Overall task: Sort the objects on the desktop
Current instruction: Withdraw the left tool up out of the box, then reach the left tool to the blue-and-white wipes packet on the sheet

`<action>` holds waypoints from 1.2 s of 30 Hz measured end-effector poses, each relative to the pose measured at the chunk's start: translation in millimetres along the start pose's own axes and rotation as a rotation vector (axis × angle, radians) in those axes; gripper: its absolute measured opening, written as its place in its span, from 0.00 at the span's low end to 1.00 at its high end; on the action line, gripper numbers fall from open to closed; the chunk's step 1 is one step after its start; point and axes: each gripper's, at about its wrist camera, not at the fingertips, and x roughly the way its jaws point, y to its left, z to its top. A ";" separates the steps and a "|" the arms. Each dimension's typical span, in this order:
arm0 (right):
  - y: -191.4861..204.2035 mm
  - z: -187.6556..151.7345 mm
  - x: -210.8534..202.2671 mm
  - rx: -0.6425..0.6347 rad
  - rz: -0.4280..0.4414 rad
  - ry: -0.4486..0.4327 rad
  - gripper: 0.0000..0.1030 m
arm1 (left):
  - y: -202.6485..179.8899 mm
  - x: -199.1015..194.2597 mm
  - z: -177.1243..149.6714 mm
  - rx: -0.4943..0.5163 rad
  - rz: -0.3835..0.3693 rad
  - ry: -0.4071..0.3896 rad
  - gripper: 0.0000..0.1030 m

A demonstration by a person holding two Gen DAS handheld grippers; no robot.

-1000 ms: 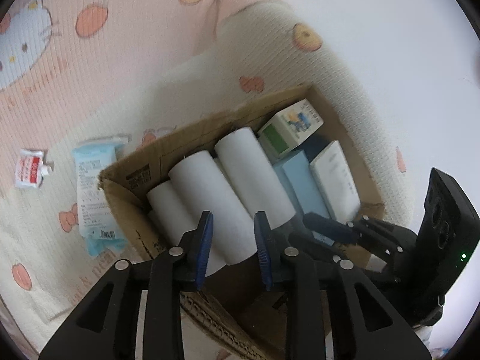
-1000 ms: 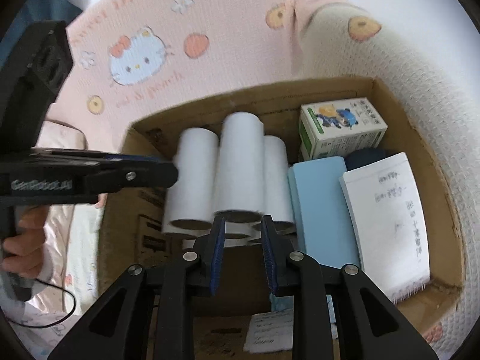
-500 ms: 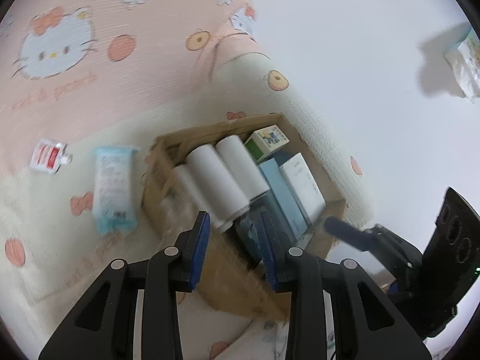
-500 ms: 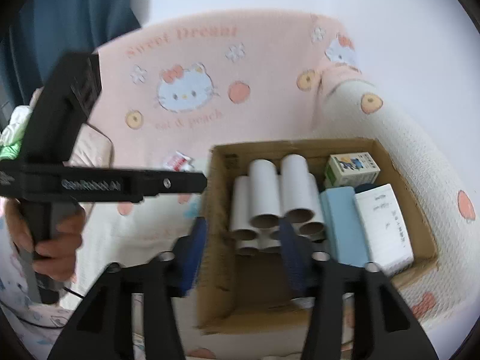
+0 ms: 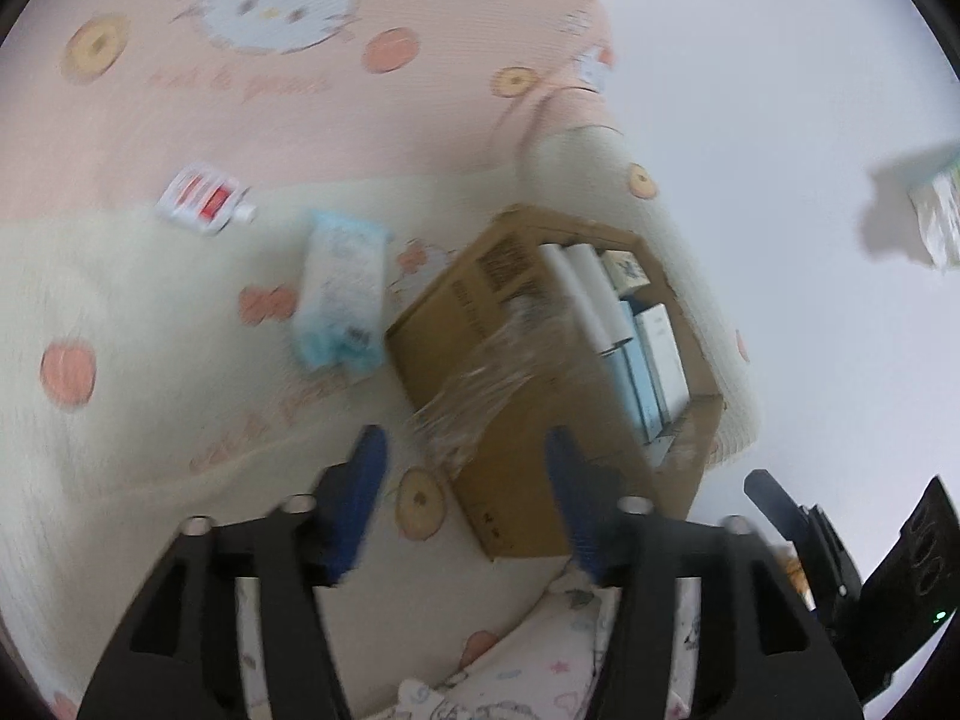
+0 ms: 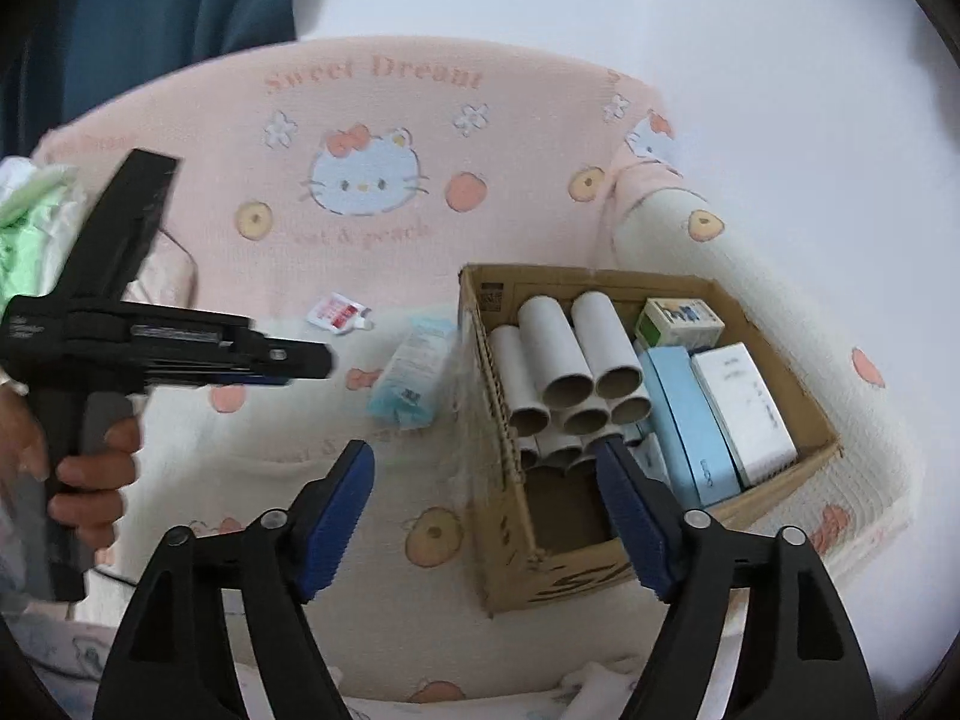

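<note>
Both hand-held grippers have drawn back from the cardboard box (image 6: 600,552), which looked far closer a second ago, and their jaws have just been opening with nothing between them. That box sits on a pink and cream cat-print blanket (image 6: 372,120) and holds stacked paper tubes (image 6: 564,354) along its left side, with a pale blue box (image 6: 690,420), a white box (image 6: 744,414) and a small printed carton (image 6: 678,321) to their right. Left of the cardboard box lie a light blue packet (image 6: 414,372) and, further left, a red and white sachet (image 6: 336,312). The left hand-held gripper (image 5: 462,504) and right hand-held gripper (image 6: 486,516) both stand released and empty.
</note>
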 end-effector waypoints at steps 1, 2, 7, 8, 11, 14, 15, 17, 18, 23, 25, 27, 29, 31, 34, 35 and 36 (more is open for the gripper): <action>5.7 -1.0 2.8 -0.003 -0.014 0.009 0.74 | 8.6 -2.4 -4.1 -0.021 -0.011 0.002 0.65; 11.3 -2.6 6.3 -0.004 -0.019 0.020 0.74 | 17.8 -5.1 -8.1 -0.043 -0.011 0.008 0.67; 39.9 -7.1 31.5 -0.046 -0.013 0.077 0.74 | 51.2 -15.2 -20.2 -0.065 0.052 0.010 0.70; 45.4 -7.9 36.8 -0.065 -0.009 0.083 0.74 | 59.7 -17.1 -22.1 -0.078 0.057 0.006 0.70; 64.1 -10.0 56.6 -0.140 -0.016 0.102 0.74 | 87.2 -16.7 -24.8 -0.150 0.031 0.026 0.70; 82.3 -11.0 81.0 -0.222 -0.024 0.133 0.74 | 111.5 -13.9 -23.3 -0.221 0.009 0.032 0.70; 89.3 -11.3 90.9 -0.255 -0.029 0.138 0.74 | 118.8 -12.6 -22.3 -0.246 0.003 0.030 0.70; 98.1 -12.1 105.9 -0.300 -0.030 0.147 0.74 | 133.7 -8.9 -19.0 -0.299 -0.012 0.032 0.70; 103.5 -12.5 113.4 -0.323 -0.033 0.150 0.74 | 140.7 -6.3 -16.8 -0.323 -0.019 0.034 0.70; 119.9 -9.9 155.1 -0.382 -0.037 0.158 0.74 | 158.4 11.4 -4.0 -0.367 -0.032 0.054 0.70; 124.0 -7.9 170.7 -0.376 -0.047 0.162 0.74 | 162.4 20.1 1.9 -0.370 -0.032 0.062 0.70; 126.8 -6.0 183.7 -0.359 -0.051 0.158 0.74 | 164.9 27.2 6.2 -0.369 -0.034 0.072 0.70; 129.1 -5.3 198.2 -0.323 -0.067 0.161 0.74 | 167.1 38.9 12.8 -0.359 -0.024 0.097 0.70; 132.7 -5.2 210.7 -0.299 -0.091 0.172 0.74 | 168.7 52.4 19.6 -0.343 -0.028 0.127 0.70; 134.2 -6.4 222.2 -0.246 -0.117 0.161 0.74 | 171.8 69.6 27.0 -0.351 -0.049 0.153 0.70; 132.9 -6.8 226.1 -0.210 -0.113 0.171 0.74 | 173.7 78.8 30.1 -0.369 -0.064 0.170 0.69; 129.6 -7.0 229.7 -0.150 -0.099 0.181 0.74 | 174.1 84.7 31.3 -0.378 -0.077 0.179 0.68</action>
